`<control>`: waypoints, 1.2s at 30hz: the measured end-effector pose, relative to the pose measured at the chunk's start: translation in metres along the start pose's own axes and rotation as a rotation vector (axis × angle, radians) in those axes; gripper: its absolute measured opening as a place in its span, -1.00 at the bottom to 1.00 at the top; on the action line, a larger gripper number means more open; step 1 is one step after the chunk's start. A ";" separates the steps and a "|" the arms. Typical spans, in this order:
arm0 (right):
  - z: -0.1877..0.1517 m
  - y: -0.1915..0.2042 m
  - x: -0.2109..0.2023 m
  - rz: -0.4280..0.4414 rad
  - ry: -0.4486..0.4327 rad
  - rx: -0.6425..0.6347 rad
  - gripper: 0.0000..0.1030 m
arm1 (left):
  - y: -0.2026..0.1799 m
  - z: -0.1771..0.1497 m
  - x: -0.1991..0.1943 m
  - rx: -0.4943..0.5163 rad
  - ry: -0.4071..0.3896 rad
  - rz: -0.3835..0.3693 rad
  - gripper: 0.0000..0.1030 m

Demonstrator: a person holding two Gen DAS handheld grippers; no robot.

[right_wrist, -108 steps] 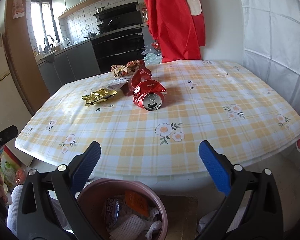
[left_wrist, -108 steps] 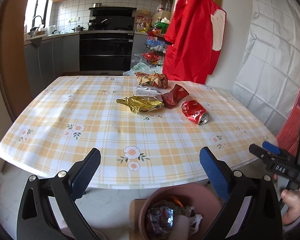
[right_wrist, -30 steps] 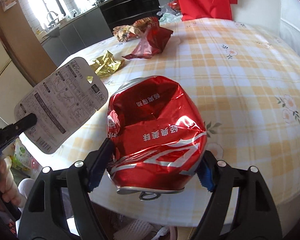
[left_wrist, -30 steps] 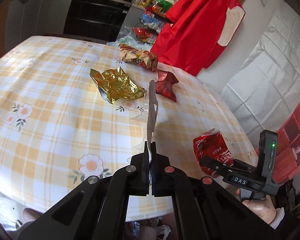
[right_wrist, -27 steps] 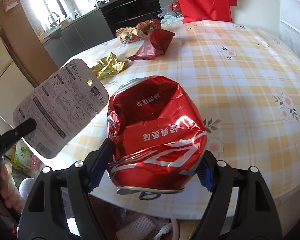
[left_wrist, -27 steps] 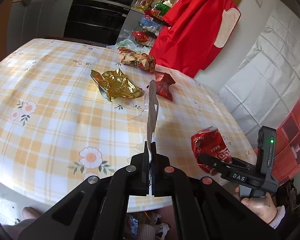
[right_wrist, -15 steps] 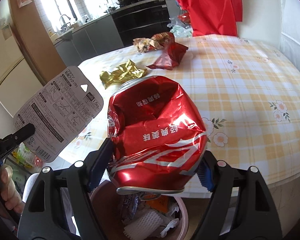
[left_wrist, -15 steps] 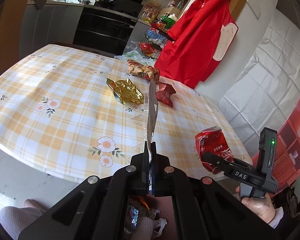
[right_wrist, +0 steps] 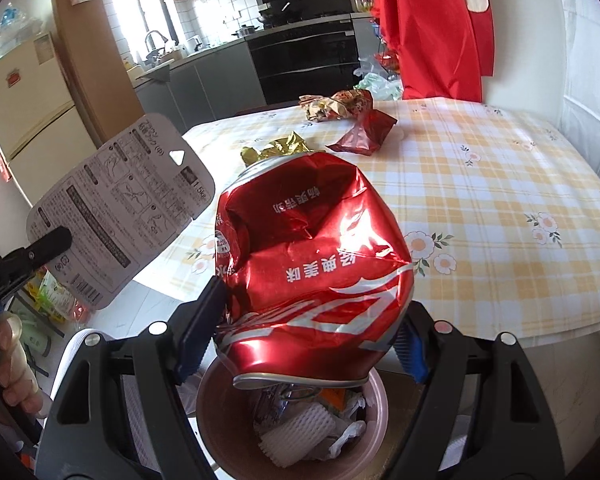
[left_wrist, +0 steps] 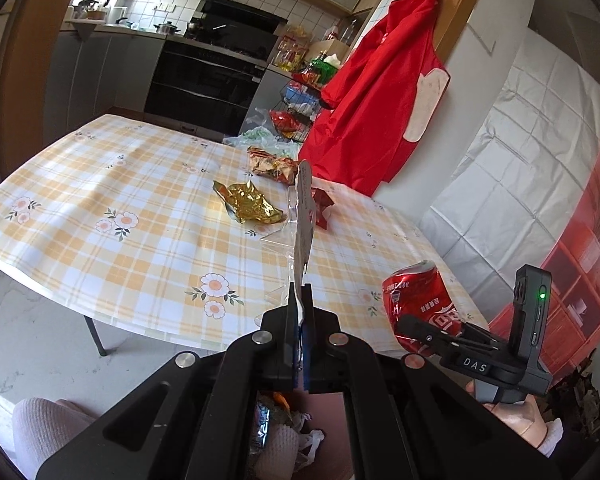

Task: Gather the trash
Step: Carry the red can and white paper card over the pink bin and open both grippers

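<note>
Two pieces of trash are held clear of the surface (left_wrist: pixel 100 184), one per gripper.

Left gripper (left_wrist: pixel 300 336): jaws pinched tight on a flat packaging card (right_wrist: pixel 120 216). Grey-white backing, printed instruction panels, a barcode near the lower edge, triangular hang hole at top, a "1.5kg"-like mark at its right edge; other text too small to read. Seen edge-on in the left wrist view, with a clear plastic blister on it.

Right gripper (right_wrist: pixel 300 340): jaws wide, blue pads pressing both sides of a crushed red can (right_wrist: pixel 312 264). Badly dented, white script logo and Chinese characters upside down, silver rim and pull tab at the bottom end. Gripper body reads "DAS"; green light lit on its rear unit. A hand (left_wrist: pixel 512 416) shows under it.

Bin (right_wrist: pixel 216 412): brownish-pink, round, directly below the can, on the floor by the near edge of the surface. Holds white foam netting, crumpled wrappers, an orange scrap.

On the yellow-check floral cloth: gold foil wrapper (left_wrist: pixel 252 206), dark red wrapper (right_wrist: pixel 366 130), crumpled snack bag (right_wrist: pixel 336 106) at the far edge, all near one another.

Behind: red garment (left_wrist: pixel 376 96) hanging on the wall, black oven, fridge, wire rack of packets. Sleeve and knee at lower left.
</note>
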State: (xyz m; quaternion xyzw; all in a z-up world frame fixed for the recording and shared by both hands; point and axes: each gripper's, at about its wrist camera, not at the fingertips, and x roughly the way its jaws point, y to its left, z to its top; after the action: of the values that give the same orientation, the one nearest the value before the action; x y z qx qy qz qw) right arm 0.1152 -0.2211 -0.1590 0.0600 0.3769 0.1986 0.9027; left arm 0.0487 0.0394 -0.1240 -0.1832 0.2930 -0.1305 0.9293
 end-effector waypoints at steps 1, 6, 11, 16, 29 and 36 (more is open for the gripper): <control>-0.002 0.002 -0.004 -0.001 -0.001 -0.003 0.48 | -0.002 -0.001 -0.003 0.002 -0.003 -0.003 -0.98; -0.015 0.008 -0.021 0.004 0.005 -0.007 0.47 | -0.008 -0.006 -0.023 0.011 -0.024 -0.016 -0.98; -0.028 0.020 -0.029 0.039 0.041 -0.038 0.48 | -0.010 -0.007 -0.035 0.008 -0.039 -0.021 -0.98; -0.040 0.023 -0.023 0.032 0.078 -0.046 0.48 | -0.007 -0.006 -0.035 -0.001 -0.041 -0.014 -0.98; -0.038 0.023 -0.027 -0.017 0.026 -0.031 0.88 | -0.002 -0.020 -0.018 -0.005 0.021 -0.008 -0.98; -0.030 0.002 -0.041 -0.116 -0.043 0.039 0.88 | -0.007 -0.025 -0.016 0.007 0.042 -0.020 -0.98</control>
State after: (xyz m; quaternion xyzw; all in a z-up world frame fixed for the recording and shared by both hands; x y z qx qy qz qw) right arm 0.0673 -0.2366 -0.1532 0.0598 0.3639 0.1373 0.9193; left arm 0.0206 0.0324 -0.1321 -0.1802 0.3100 -0.1445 0.9223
